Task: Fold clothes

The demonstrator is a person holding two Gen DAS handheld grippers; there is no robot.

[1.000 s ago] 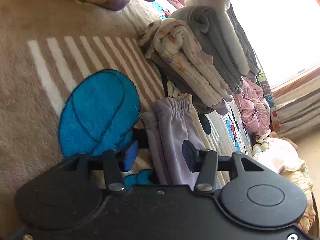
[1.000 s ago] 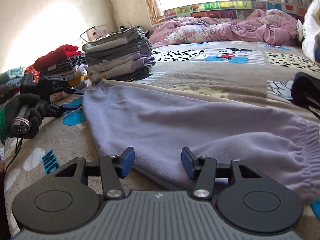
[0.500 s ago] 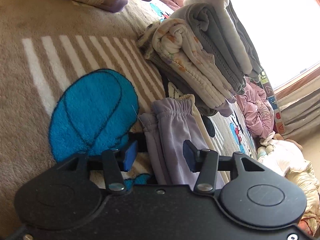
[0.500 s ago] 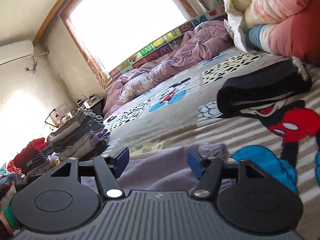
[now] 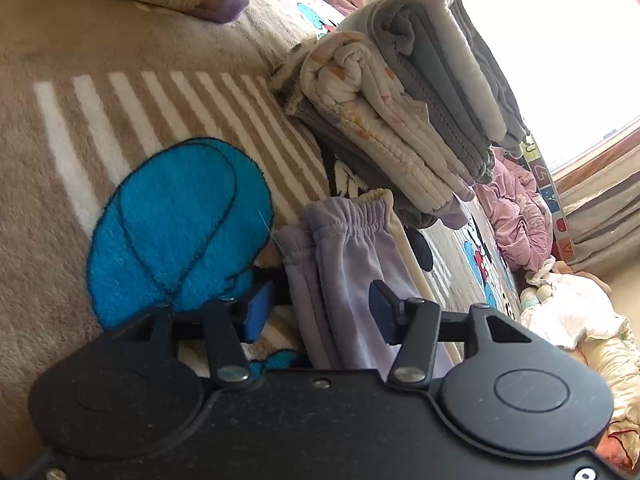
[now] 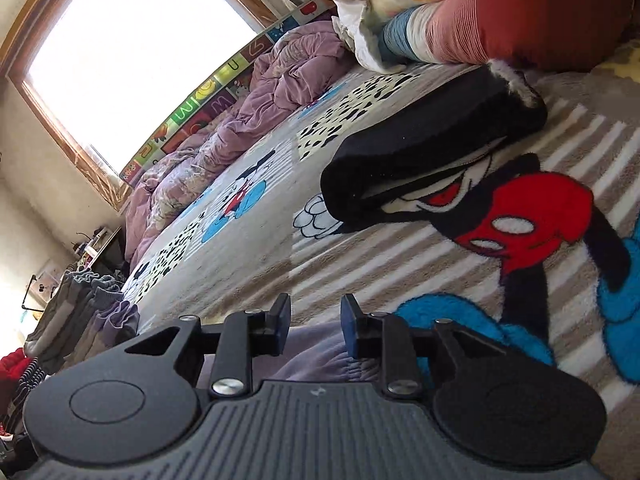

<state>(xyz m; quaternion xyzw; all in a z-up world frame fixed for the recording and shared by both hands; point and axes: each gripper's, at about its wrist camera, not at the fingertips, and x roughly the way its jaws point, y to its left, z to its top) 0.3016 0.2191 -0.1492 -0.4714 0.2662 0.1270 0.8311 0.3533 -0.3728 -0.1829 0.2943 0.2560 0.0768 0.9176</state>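
Lilac sweatpants (image 5: 348,248) lie on the cartoon-print blanket (image 5: 120,112), elastic cuffs toward the folded pile. My left gripper (image 5: 318,308) is open, its blue pads either side of the pant legs, not closed on them. In the right wrist view the lilac fabric (image 6: 320,354) lies just below my right gripper (image 6: 314,320), whose jaws are partly closed with a gap between the pads. I cannot tell whether cloth is pinched.
A tall pile of folded clothes (image 5: 404,108) stands just beyond the cuffs. A folded black garment (image 6: 432,148) lies on the blanket. Crumpled purple bedding (image 6: 248,104) lies under the window. A heap of unfolded clothes (image 6: 480,8) sits at the far right.
My right gripper swung right from the spread sweatpants toward the black garment, and its jaws narrowed. The left gripper barely moved and stays open.
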